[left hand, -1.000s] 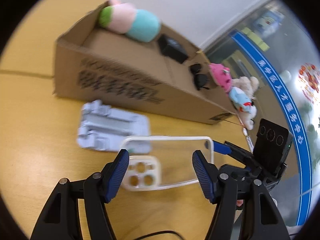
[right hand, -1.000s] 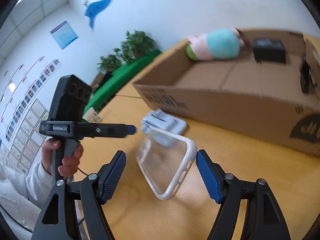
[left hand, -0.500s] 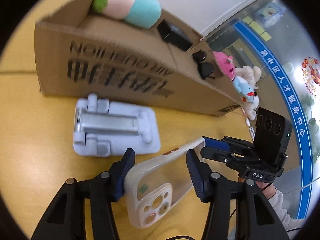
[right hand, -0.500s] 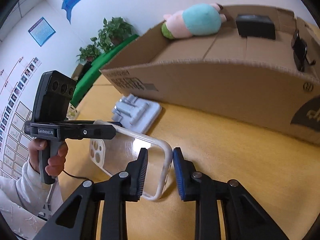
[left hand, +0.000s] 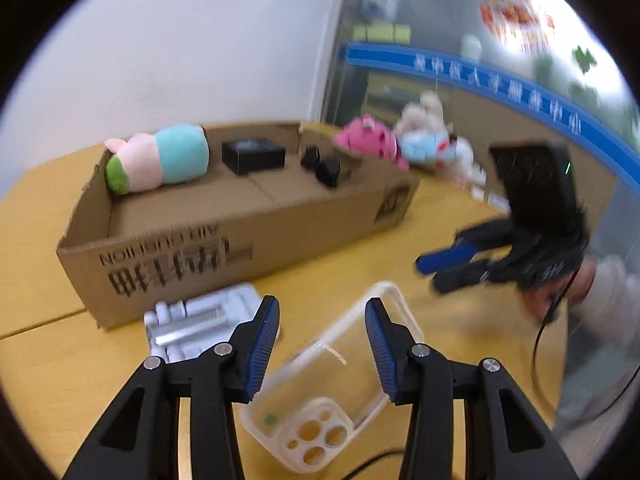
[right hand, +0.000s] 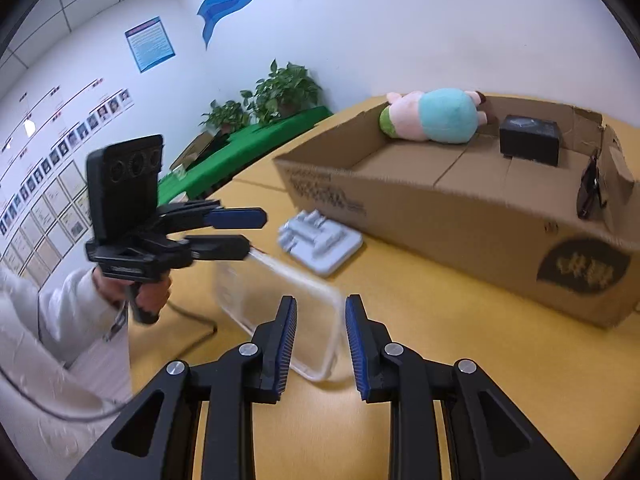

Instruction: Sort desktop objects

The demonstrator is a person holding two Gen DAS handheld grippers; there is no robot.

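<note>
A clear phone case is between the fingers of my left gripper, which is shut on it and holds it tilted over the wooden table. In the right wrist view the case hangs from the left gripper. My right gripper is open; the case's near end sits between its fingers without touching them. A grey phone stand lies flat in front of the cardboard box.
The box holds a pink and teal plush, a small black box and black sunglasses. Several plush toys lie beyond its right end. The right gripper hovers right of the case. A black cable trails on the table.
The right gripper has opened and let go of the case's end. The left gripper keeps the case and has lifted and turned with it, so the box now sits lower in its view.
</note>
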